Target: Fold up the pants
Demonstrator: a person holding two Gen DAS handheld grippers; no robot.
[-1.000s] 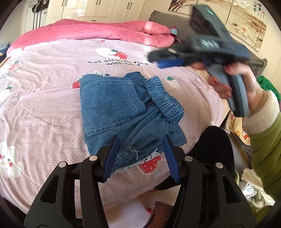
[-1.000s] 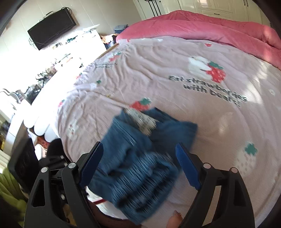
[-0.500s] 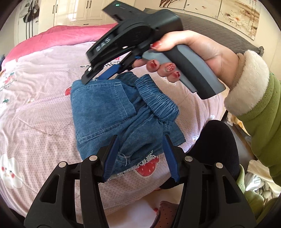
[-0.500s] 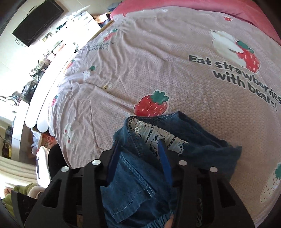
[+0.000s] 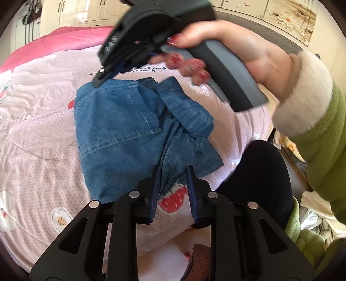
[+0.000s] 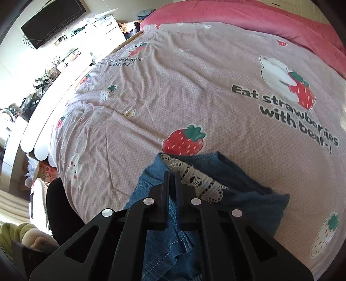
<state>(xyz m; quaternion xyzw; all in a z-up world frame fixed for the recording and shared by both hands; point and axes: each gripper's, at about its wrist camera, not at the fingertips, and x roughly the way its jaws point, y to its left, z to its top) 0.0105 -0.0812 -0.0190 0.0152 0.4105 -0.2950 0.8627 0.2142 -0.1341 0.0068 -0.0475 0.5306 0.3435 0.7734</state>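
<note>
Pink strawberry bedspread (image 6: pixel 194 90), folded denim pants (image 5: pixel 121 134), wall-mounted TV (image 6: pixel 52 20)

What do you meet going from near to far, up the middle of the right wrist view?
Right gripper, jaws nearly shut on the denim pants → white lace trim → red strawberry print → pink-dotted bedspread → pink blanket.

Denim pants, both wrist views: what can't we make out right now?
- Right tool grip: its fingers look shut at the denim pants beside the lace trim, but the fingers hide the pinch point.
- Right tool tips, left wrist view: motion blur hides them over the far pants edge.
- Left tool: fingers apart around the near hem, contact unclear.
- Fold layers: underside hidden against the strawberry bedsheet.
</note>
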